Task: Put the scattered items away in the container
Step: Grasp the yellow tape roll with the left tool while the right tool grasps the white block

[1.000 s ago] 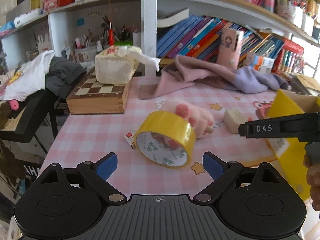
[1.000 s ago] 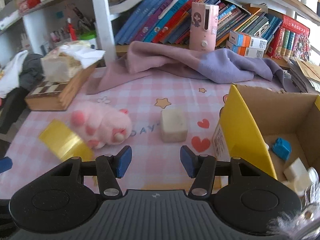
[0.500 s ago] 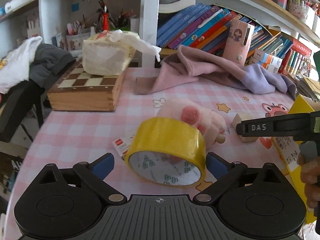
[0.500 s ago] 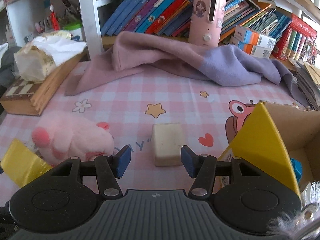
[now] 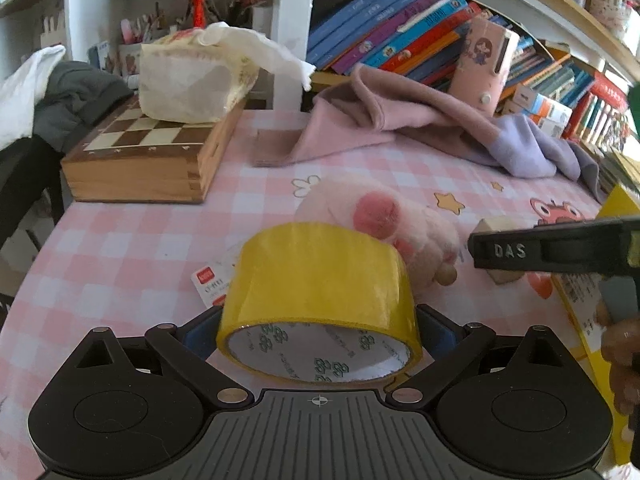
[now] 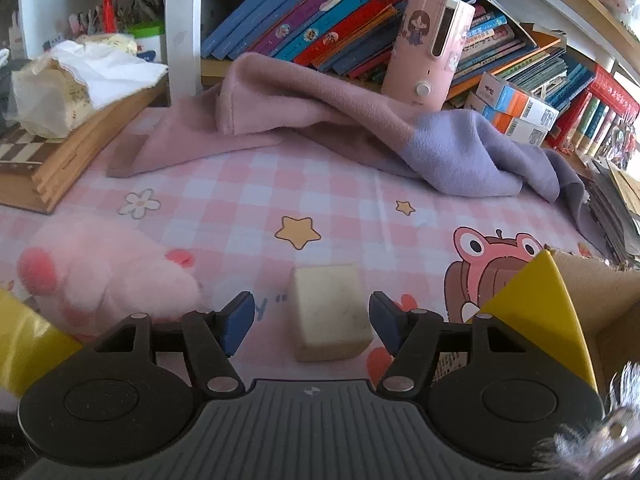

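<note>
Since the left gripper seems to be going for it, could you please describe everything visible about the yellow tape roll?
The yellow tape roll is a wide ring of glossy yellow plastic tape on a white core printed with green marks. It rests tilted on the pink checked tablecloth, its open side towards the camera, between the open left gripper fingers. It overlaps a small card, and the pink plush paw sits right behind it.

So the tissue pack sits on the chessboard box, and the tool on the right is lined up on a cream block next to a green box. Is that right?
Nearly. The box beside the cream block is yellow, not green; the right wrist view shows its yellow flap. The rest holds: the tissue pack sits on the chessboard box, and the right gripper is lined up on the block.
</note>
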Motion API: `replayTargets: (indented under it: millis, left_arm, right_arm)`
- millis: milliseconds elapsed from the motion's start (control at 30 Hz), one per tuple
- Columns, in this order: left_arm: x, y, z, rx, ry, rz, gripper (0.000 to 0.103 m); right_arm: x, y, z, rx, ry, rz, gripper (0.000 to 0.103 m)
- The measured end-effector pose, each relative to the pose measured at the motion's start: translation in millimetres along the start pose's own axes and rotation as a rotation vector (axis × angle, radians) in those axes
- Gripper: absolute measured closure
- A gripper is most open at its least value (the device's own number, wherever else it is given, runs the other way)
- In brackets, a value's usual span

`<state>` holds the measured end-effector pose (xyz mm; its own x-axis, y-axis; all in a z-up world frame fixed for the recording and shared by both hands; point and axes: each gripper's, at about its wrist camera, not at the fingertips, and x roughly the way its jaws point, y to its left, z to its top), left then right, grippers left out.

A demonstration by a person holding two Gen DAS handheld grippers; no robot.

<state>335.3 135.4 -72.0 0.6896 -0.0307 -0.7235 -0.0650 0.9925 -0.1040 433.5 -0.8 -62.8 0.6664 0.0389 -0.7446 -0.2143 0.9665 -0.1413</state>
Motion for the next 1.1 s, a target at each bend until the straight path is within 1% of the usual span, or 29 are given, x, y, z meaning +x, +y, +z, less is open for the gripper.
replayTargets:
  millis: [100, 267, 333, 367, 400, 500, 533, 700, 867, 1100]
  left_arm:
    - [2.3, 1.4, -1.9, -0.005, 0.003, 0.014, 0.003]
    - [3.3, 4.6, -0.6, -0.023, -0.004, 0.015, 0.004]
    - [3.3, 3.8, -1.1, -0.014, 0.000, 0.015, 0.005]
    - [3.2, 3.1, -1.2, -0.008, 0.004, 0.008, 0.010]
    - [2.7, 2.4, -1.2, -0.001, 0.009, -0.004, 0.012]
    - [-0.9, 1.1, -2.2, 0.013, 0.022, -0.009, 0.012]
    - [-3.0, 1.6, -2.9, 0.010, 0.022, -0.013, 0.012]
    - [-24.7, 4.2, -4.0, -0.006, -0.022, -0.021, 0.012]
    - [-48.4, 7.9, -7.7, -0.023, -0.055, -0.023, 0.012]
    - [-84.5, 8.3, -18.4, -0.035, -0.092, -0.033, 0.012]
  right_arm:
    - [7.7, 1.1, -1.6, -0.014, 0.018, -0.011, 0.042]
    - [16.2, -3.2, -4.4, 0.005, 0.036, -0.016, 0.044]
    - [17.1, -2.7, -3.4, -0.005, 0.034, -0.014, 0.048]
    - [17.3, -2.5, -2.8, -0.006, 0.036, -0.015, 0.051]
    - [17.3, -2.7, -2.5, -0.002, 0.038, -0.017, 0.057]
    - [14.8, -6.5, -2.7, 0.015, 0.037, -0.010, 0.064]
    - [13.0, -6.9, -2.8, 0.015, 0.039, -0.004, 0.065]
    - [-8.2, -2.7, -1.8, -0.005, 0.004, 0.031, 0.068]
    - [-35.3, -2.3, -2.9, 0.023, -0.026, 0.078, 0.069]
    - [-76.0, -0.1, -19.0, 0.033, -0.047, 0.132, 0.069]
